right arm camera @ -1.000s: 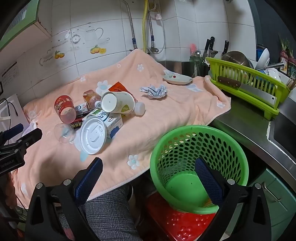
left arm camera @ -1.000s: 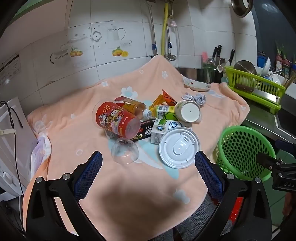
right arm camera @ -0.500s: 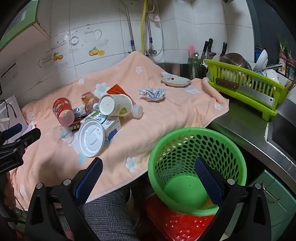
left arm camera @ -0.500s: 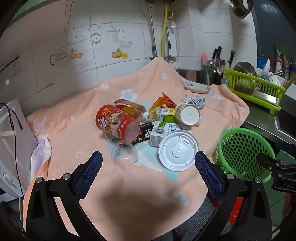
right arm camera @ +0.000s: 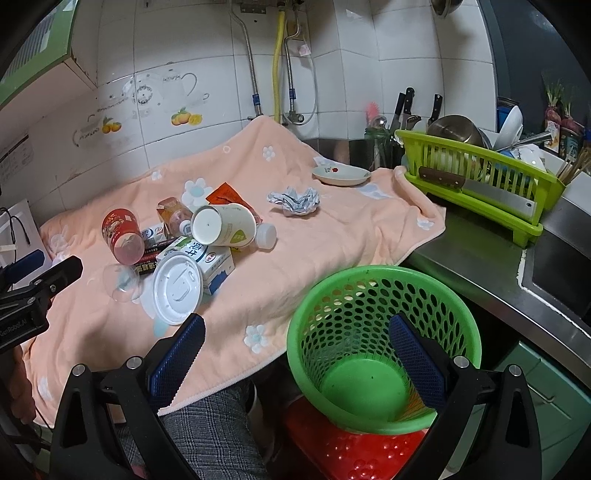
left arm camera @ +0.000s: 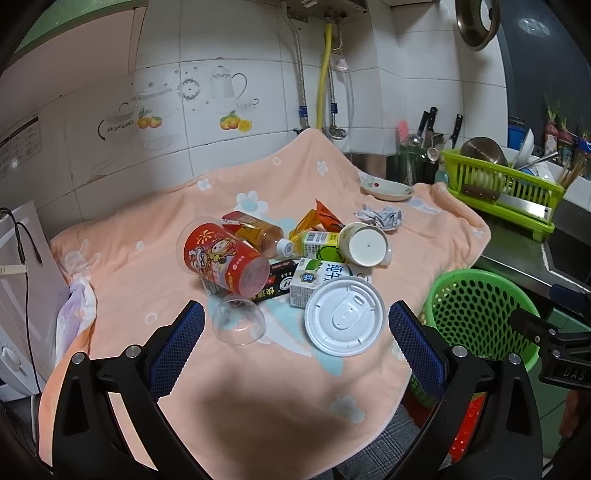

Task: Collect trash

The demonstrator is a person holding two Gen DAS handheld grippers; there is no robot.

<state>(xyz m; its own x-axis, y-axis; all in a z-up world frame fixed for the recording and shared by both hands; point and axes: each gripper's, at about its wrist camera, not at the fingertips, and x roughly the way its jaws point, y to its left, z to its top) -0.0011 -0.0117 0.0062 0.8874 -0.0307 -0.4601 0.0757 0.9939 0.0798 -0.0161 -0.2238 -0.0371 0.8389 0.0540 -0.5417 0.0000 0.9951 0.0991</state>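
Both hand-held grippers, left (left arm camera: 295, 325) and right (right arm camera: 295, 343), agape, empty; red cup (left arm camera: 225, 260) on side, mouth toward wall.

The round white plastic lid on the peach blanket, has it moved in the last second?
No. The round white plastic lid still leans on the green-and-white milk carton, beside the clear plastic cup; only the camera shifted.

White tiles (left arm camera: 424, 44) are covering the walls, with teapot and fruit decals (left arm camera: 225, 88) showing on them. A yellow hose (right arm camera: 277, 59) and metal pipes (right arm camera: 249, 55) are running down the wall. A steel counter (right arm camera: 476, 258) is stretching along the right, holding a green dish rack (right arm camera: 476, 184) near a sink (right arm camera: 561, 269). Knives (left arm camera: 428, 118) are standing in the corner. A pan (left arm camera: 478, 22) is hanging high up. Green cabinet doors (right arm camera: 546, 391) are sitting under the counter.
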